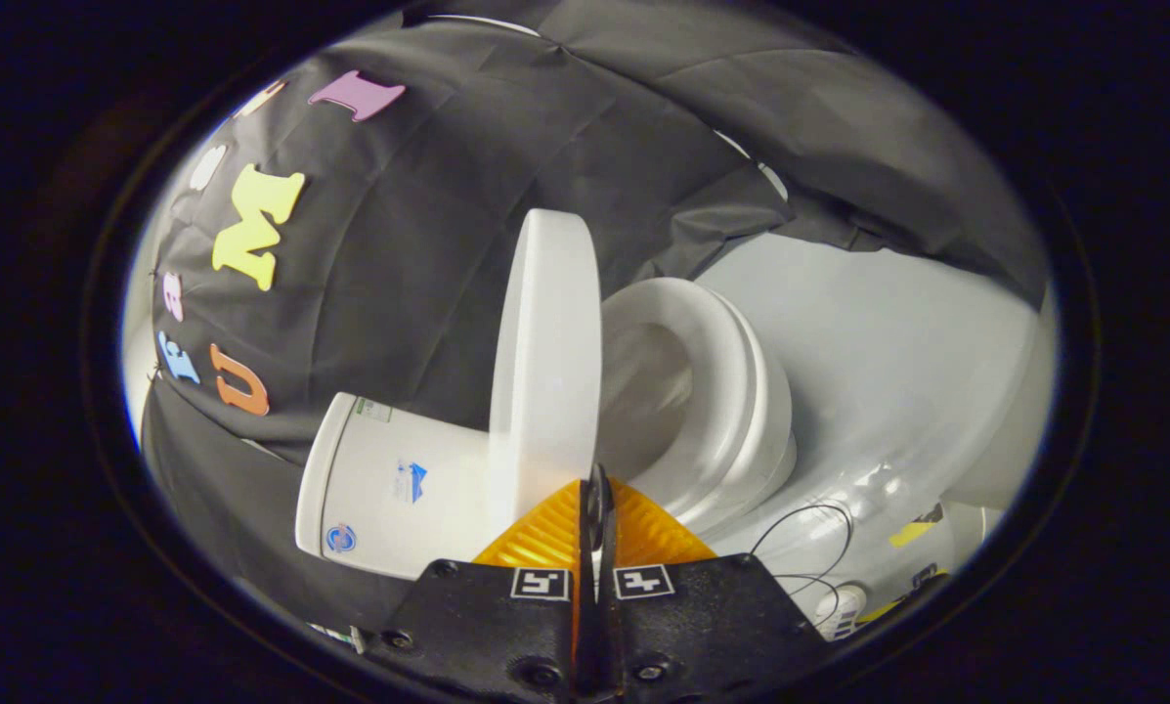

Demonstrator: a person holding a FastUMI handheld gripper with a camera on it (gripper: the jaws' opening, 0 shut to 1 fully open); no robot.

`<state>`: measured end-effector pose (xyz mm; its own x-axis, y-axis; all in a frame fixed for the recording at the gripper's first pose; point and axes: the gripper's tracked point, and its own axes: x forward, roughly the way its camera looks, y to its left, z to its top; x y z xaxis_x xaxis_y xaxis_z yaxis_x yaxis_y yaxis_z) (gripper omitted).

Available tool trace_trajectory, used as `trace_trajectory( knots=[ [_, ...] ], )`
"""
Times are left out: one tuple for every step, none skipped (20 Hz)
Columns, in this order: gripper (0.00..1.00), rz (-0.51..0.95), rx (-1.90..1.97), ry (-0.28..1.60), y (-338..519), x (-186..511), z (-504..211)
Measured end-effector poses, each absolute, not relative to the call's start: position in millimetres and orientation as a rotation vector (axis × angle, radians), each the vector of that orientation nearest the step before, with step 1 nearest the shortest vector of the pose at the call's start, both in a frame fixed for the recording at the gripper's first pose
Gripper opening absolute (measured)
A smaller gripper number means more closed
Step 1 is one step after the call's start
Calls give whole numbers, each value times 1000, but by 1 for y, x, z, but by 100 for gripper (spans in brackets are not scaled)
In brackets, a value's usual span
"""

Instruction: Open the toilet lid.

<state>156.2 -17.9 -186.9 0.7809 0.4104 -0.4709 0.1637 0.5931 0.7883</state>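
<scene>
The lid (545, 362) stands raised off the seat (712, 391), roughly upright and edge-on to me, with the tank (389, 489) on its far side and the open bowl on the other. My gripper (599, 508) sits just at the lid's lower edge, close to the hinge end; the jaws are together with only a thin slit between them, and I cannot tell whether they touch the lid or merely rest beside it.

I judge the lift is nearly finished: what is left is to lean the lid back until it rests against the tank. To do that well, I would push with the flat of the closed jaws against the lid's seat-facing side, higher up from the hinge where I have more leverage, and move slowly along the lid's own arc rather than straight across. Near upright the lid could tip either way, so I would stay in contact until it settles on the tank, then draw away from the lid toward the seat side. Loose cables (809, 548) lie on the floor beyond the seat; I keep clear of them.
</scene>
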Motion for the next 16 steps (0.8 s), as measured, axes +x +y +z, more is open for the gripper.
trace_trajectory(
  knots=[
    [4, 157, 933, 681, -16, 154, -183],
    [4, 159, 924, 677, -14, 154, -179],
    [4, 162, 917, 670, -11, 154, -172],
    [4, 165, 909, 665, -8, 153, -166],
    [4, 165, 898, 662, -5, 153, -163],
    [4, 162, 882, 659, -3, 153, -159],
    [4, 159, 863, 657, 0, 152, -154],
    [4, 157, 847, 655, 2, 152, -150],
    [4, 156, 836, 653, 3, 151, -145],
    [4, 153, 830, 650, 6, 150, -141],
    [4, 150, 821, 647, 8, 150, -137],
    [4, 149, 802, 643, 11, 151, -135],
    [4, 148, 788, 640, 12, 149, -132],
    [4, 149, 777, 638, 14, 149, -129],
    [4, 151, 775, 635, 16, 148, -126],
    [4, 153, 778, 635, 17, 148, -123]
  ],
)
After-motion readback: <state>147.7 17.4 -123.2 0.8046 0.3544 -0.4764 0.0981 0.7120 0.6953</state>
